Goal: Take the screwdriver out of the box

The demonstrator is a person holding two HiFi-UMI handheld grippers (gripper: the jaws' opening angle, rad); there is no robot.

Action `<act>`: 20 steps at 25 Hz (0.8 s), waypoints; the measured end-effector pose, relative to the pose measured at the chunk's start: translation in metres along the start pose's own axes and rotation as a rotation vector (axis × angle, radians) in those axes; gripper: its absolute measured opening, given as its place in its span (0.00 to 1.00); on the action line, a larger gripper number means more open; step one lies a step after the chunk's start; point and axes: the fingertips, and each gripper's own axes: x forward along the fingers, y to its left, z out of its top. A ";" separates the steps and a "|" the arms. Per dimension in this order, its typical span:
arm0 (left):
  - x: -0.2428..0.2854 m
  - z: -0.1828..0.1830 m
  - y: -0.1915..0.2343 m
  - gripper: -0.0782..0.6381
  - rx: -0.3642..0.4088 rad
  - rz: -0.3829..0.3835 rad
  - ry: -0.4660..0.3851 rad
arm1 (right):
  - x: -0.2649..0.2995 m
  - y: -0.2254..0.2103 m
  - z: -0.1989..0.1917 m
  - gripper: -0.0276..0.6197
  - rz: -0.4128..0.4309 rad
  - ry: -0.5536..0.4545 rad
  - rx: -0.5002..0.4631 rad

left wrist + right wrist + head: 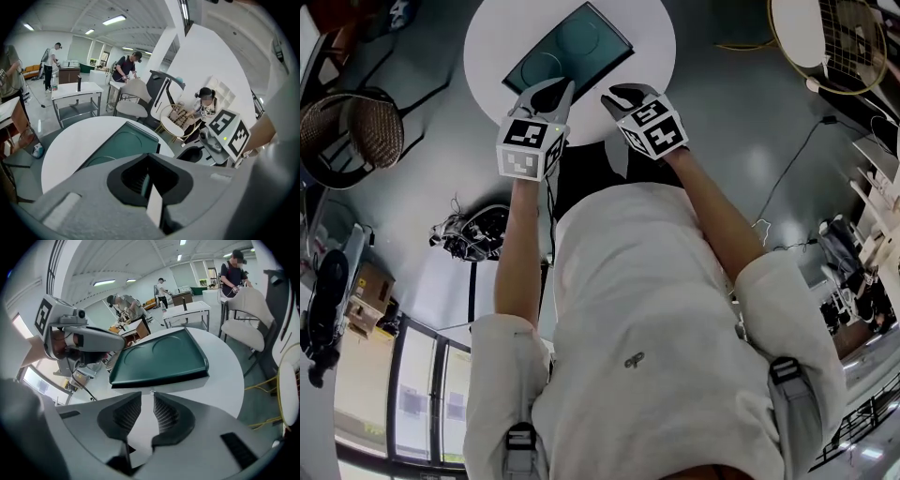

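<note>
1. A wicker chair [352,127] stands left of the tabletop [649,26]. The dark green box [567,47] lies just beyond both tongs, screwdriver unseen.
2. Left tongs [149,159] are pressed together; right tongs [146,397] are slightly spread, holding nothing.
3. Round white tabletop, glossy grey floor [741,108].

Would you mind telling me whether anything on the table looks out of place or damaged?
Nothing stands out: the green box lies flat and intact on the round white table, with nothing spilled around it.
</note>
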 end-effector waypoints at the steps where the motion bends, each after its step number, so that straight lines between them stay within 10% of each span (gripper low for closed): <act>1: 0.004 -0.003 0.000 0.12 0.003 -0.006 0.015 | 0.005 -0.002 -0.001 0.18 -0.006 0.011 -0.005; 20: 0.046 -0.036 0.026 0.12 -0.011 0.051 0.151 | 0.057 -0.012 -0.011 0.17 -0.068 0.041 0.017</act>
